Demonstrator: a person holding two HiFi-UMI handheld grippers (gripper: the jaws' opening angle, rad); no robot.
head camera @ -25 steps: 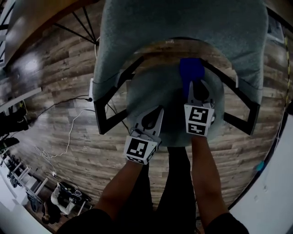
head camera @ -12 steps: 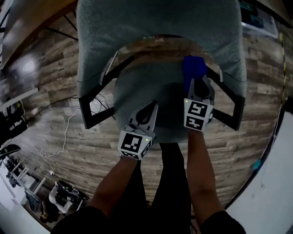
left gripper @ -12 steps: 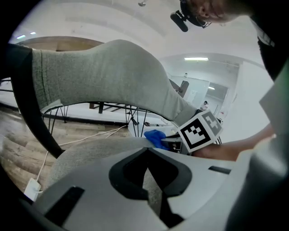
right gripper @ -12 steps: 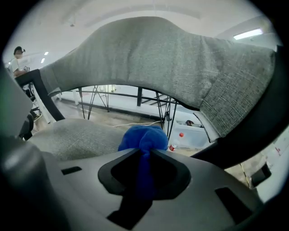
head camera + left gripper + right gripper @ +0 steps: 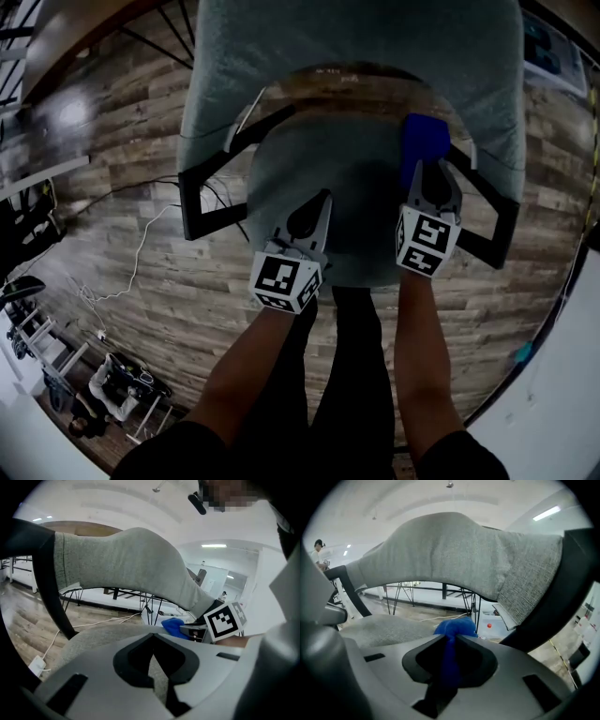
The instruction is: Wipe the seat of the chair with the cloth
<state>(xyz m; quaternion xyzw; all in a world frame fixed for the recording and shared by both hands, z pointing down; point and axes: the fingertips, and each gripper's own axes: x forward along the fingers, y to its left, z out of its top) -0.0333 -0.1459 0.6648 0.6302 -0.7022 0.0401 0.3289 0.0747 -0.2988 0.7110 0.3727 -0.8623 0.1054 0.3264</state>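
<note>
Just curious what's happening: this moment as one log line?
right gripper: shut on blue cloth; left gripper: shut, empty; both over chair seat

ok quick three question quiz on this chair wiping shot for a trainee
1. True or false: the left gripper grips the blue cloth.
2. Where on the grey seat is the cloth? A) the person's right side, by the black armrest; B) dead centre; C) front left edge.
3. What stands between the left gripper's fingers?

Key: 1 false, the right gripper is shut on it. 2 A. 3 Nothing; they are shut and empty, over the seat.
</note>
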